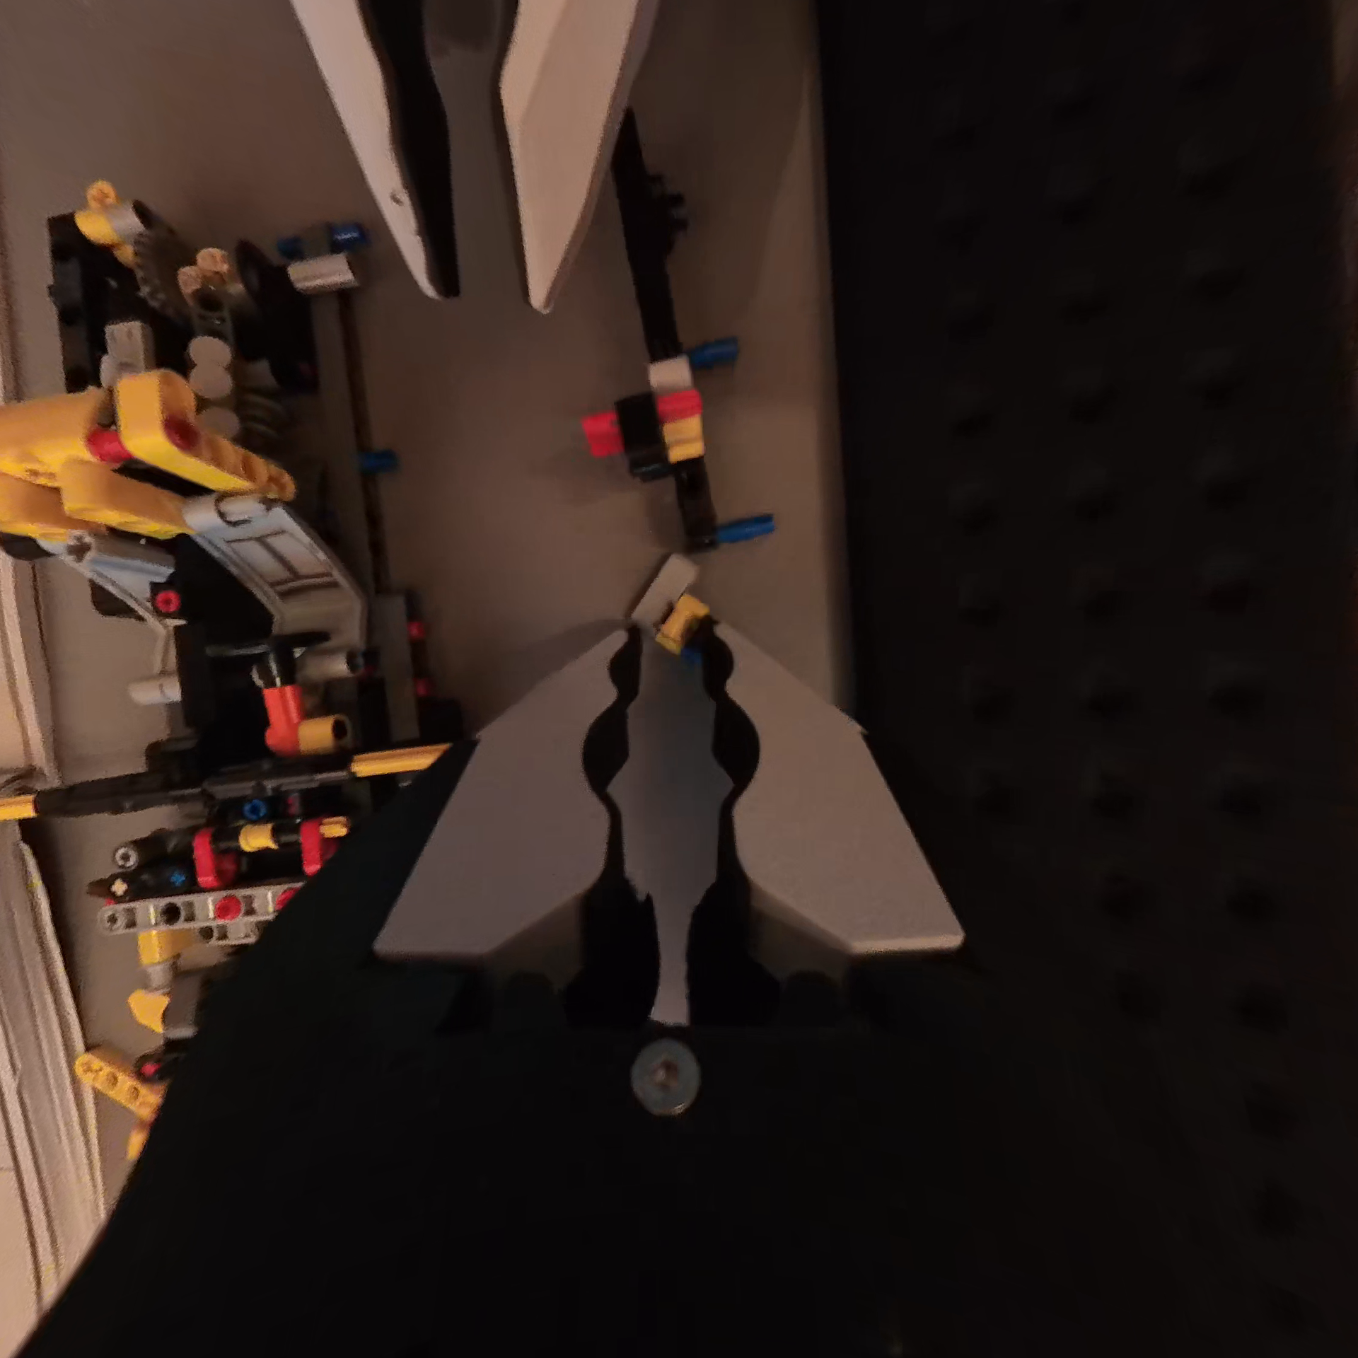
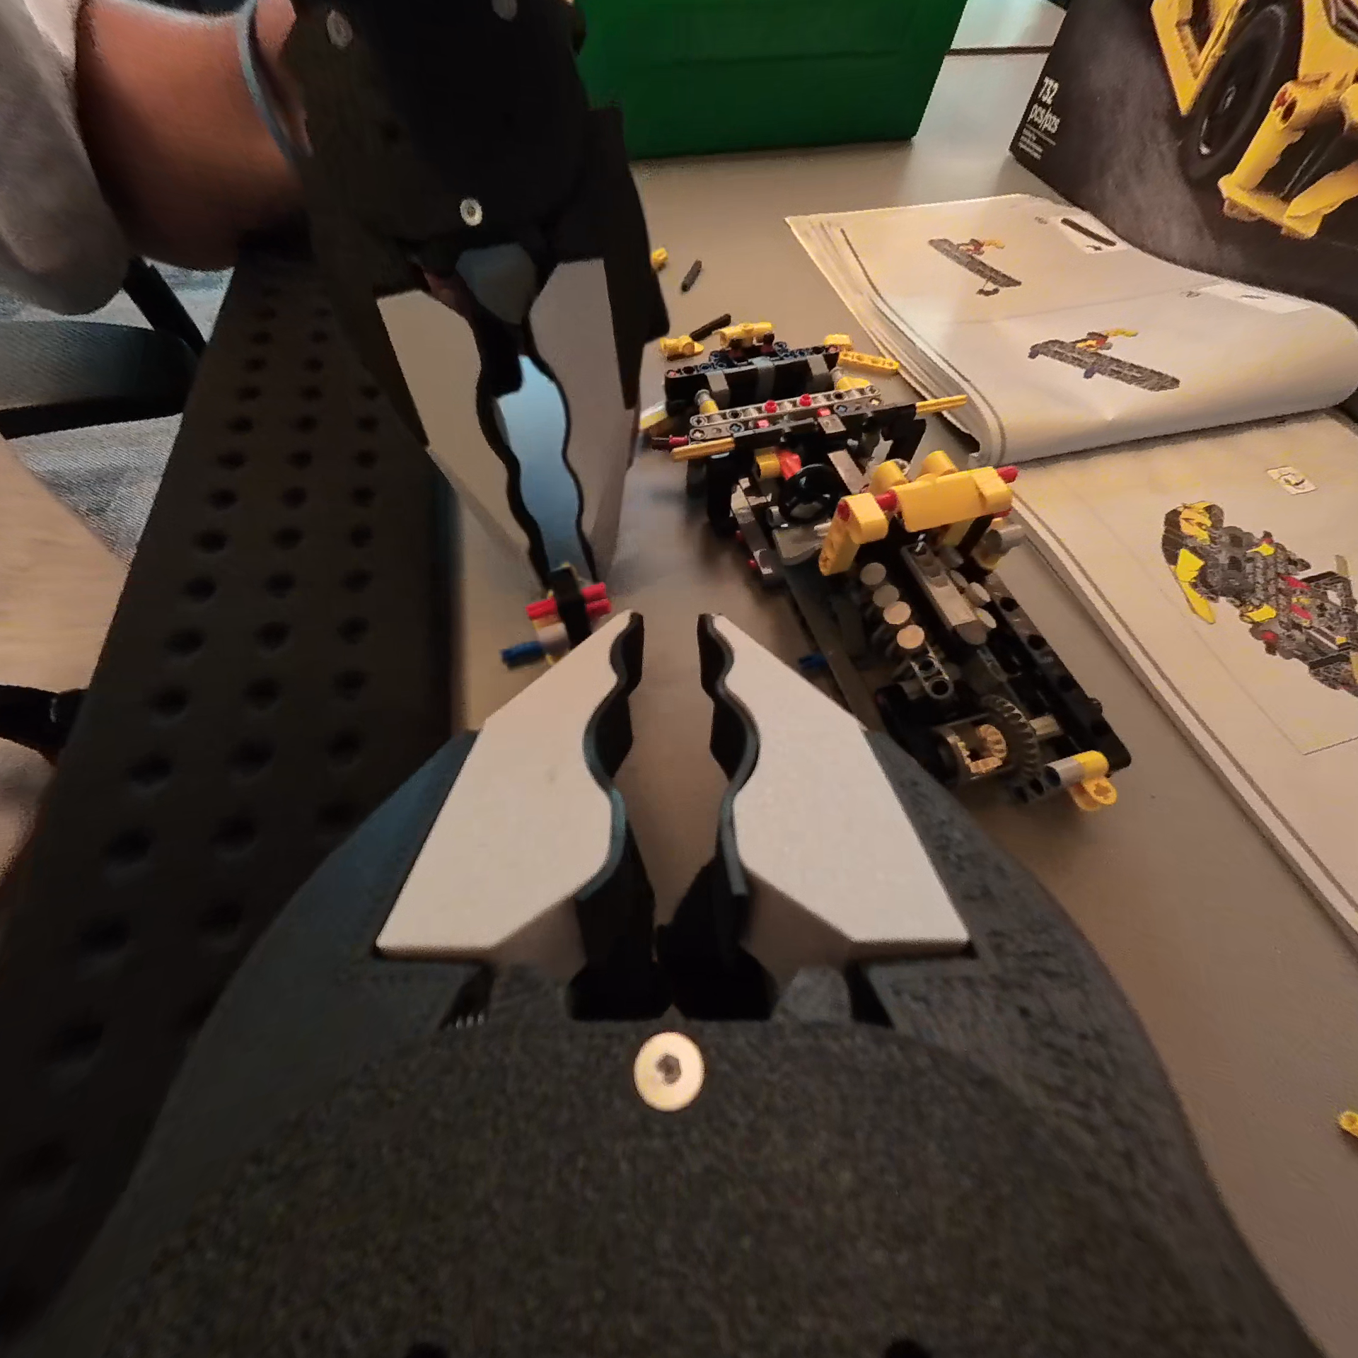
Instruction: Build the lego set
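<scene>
As far as the left claw (image 1: 670, 630) goes: it points down at the bench (image 2: 764, 242), tips nearly closed and pinching a small yellow connector (image 1: 680, 621) at the end of a short black beam (image 1: 665, 316)
Black beam: lies flat on the bench, has red and blue pins sticking out of it, sits just beside the car chassis but not touching it
Right claw (image 2: 669, 639): about half open, nothing between the fingers, hovering just short of the beam
Car chassis (image 2: 882, 558): the main build, black frame with yellow panels, grey cylinders and a gear, sitting mid-bench, right of both claws
Loose bits (image 2: 687, 323): a few yellow and black pieces scattered on the bench beyond the chassis
Green bin (image 2: 764, 73): at the far edge of the bench; can't see what's inside from this angle
Set box (image 2: 1212, 110): far right corner, standing; can't tell what's in it
Instruction booklets (image 2: 1029, 316): lying open along the right edge, next to the chassis
Person's hand (image 2: 184, 147): gripping the left claw's handle
</scene>
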### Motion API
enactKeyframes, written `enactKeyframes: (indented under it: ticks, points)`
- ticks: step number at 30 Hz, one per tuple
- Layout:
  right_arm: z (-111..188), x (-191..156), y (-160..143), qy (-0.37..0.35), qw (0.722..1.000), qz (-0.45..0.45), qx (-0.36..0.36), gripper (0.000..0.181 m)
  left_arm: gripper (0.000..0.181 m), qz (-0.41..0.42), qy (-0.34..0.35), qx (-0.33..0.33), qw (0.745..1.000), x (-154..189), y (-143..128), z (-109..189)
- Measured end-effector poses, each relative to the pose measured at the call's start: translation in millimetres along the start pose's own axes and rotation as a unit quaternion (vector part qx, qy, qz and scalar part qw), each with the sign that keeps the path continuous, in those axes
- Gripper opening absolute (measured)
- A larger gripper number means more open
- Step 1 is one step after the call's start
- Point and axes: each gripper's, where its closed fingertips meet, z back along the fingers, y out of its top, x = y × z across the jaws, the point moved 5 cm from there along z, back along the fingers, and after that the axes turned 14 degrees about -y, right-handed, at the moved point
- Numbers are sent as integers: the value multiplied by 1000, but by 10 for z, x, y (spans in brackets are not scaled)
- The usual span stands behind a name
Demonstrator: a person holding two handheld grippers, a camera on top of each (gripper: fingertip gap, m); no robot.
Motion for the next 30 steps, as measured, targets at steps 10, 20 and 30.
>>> enactKeyframes:
  ticks: [10, 20, 30]
  points:
    - [44, 142, -3, -25, 999, -31, 7, 14, 11, -19, 88, 44, 995, -155, 127, 286]
    - [156, 136, 269, 108, 967, -222, 59, 27, 11, -126, 256, 194, 939, -215, 543, 514]
    - [169, 156, 282, 105, 967, -220, 71, 19, 11, -160, 324, 191, 913, -248, 621, 412]
